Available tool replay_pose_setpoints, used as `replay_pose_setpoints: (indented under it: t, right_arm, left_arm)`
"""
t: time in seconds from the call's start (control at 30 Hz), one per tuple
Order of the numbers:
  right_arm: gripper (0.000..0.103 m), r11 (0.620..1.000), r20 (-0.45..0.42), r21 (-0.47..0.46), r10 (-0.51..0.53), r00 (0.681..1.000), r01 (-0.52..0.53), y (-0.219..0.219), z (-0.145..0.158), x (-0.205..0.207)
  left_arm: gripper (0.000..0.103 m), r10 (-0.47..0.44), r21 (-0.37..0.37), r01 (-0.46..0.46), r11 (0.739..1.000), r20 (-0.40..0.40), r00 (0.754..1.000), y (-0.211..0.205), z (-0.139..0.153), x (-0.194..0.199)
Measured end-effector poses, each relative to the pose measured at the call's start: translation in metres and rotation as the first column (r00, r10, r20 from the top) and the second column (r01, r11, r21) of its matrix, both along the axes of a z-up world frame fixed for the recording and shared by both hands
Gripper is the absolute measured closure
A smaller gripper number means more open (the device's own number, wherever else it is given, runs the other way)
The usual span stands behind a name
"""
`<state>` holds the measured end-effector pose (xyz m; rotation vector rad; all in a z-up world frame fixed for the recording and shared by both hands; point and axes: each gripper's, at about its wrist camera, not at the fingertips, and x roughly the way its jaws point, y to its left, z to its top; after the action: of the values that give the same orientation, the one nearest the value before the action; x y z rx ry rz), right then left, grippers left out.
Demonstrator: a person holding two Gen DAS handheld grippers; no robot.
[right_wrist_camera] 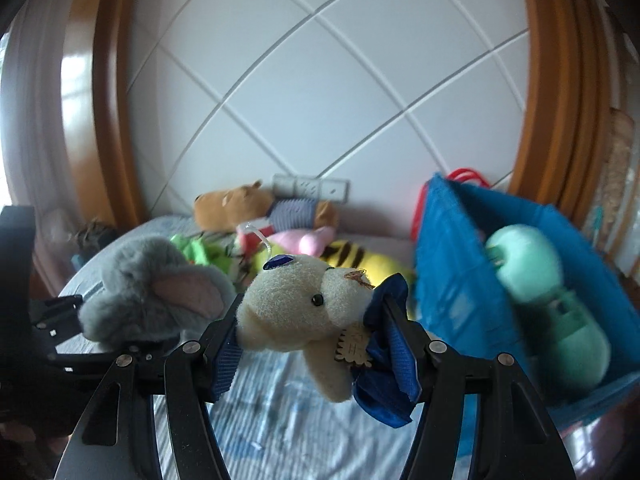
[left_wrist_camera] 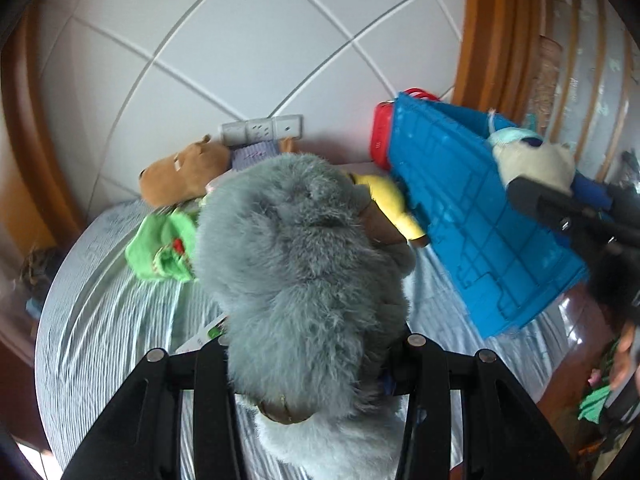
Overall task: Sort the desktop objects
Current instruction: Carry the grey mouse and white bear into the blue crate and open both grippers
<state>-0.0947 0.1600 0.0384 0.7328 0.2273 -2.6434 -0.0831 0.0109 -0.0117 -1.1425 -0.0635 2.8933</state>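
Two soft toys are up off the bed with us at this moment, one in each gripper. Our left gripper (left_wrist_camera: 316, 356) is clamped on a fluffy grey toy (left_wrist_camera: 296, 264), its two black fingers pressing into the fur on either side, so that the toy fills the middle of the left wrist view and hides much of what lies behind it. From the right wrist view we see this same grey toy with a pink inner ear, held out to the left of our other load. Our right gripper (right_wrist_camera: 312, 332) grips a cream teddy bear (right_wrist_camera: 308, 304) with a dark blue bow (right_wrist_camera: 386, 364); the fingers squeeze the bear's body and the bow cloth, and the head lies tilted sideways between them.

Below both toys lies the bed (left_wrist_camera: 104, 320) with its pale blue striped cover. To the right stands a blue bag (right_wrist_camera: 452, 276) with red handles, tilted, with a mint green thing (right_wrist_camera: 540, 292) inside it. Further back on the bed rest a brown toy (right_wrist_camera: 236, 204) in a striped jumper, a pink toy (right_wrist_camera: 308, 240), a yellow toy with black stripes (right_wrist_camera: 356, 260) and some green cloth (left_wrist_camera: 164, 248). A row of wall sockets (right_wrist_camera: 310, 188) sits on the white padded wall behind them.
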Motion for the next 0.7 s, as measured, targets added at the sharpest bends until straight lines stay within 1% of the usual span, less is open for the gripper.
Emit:
replay_pose_setpoints:
  t: [0.17, 0.3, 0.37, 0.47, 0.53, 0.7]
  right_arm:
    - [0.04, 0.998, -0.048, -0.028, -0.056, 0.997, 0.055, 0.038, 0.024, -0.004]
    - [0.04, 0.994, -0.089, -0.037, -0.11, 0.99, 0.107, 0.081, 0.042, -0.008]
    - [0.04, 0.99, -0.11, -0.043, -0.142, 0.984, 0.138, 0.11, 0.05, -0.013]
    - [0.04, 0.982, -0.131, -0.048, -0.187, 0.974, 0.183, 0.153, 0.06, -0.023]
    - [0.04, 0.974, -0.139, -0.048, -0.225, 0.964, 0.221, 0.187, 0.064, -0.03]
    - [0.04, 0.953, -0.121, -0.025, -0.301, 0.946, 0.301, 0.259, 0.064, -0.05]
  left_arm:
    - [0.062, -0.052, -0.016, 0.052, 0.999, -0.042, 0.998, 0.03, 0.025, -0.015]
    - [0.062, -0.093, -0.018, 0.092, 0.996, -0.098, 0.991, 0.068, 0.052, -0.033]
    - [0.062, -0.114, -0.018, 0.113, 0.993, -0.13, 0.985, 0.091, 0.066, -0.042]
    - [0.062, -0.153, -0.005, 0.154, 0.988, -0.171, 0.973, 0.133, 0.087, -0.056]
    - [0.062, -0.183, -0.003, 0.187, 0.982, -0.199, 0.963, 0.168, 0.099, -0.066]
    - [0.062, -0.25, 0.017, 0.26, 0.966, -0.211, 0.945, 0.249, 0.112, -0.09]
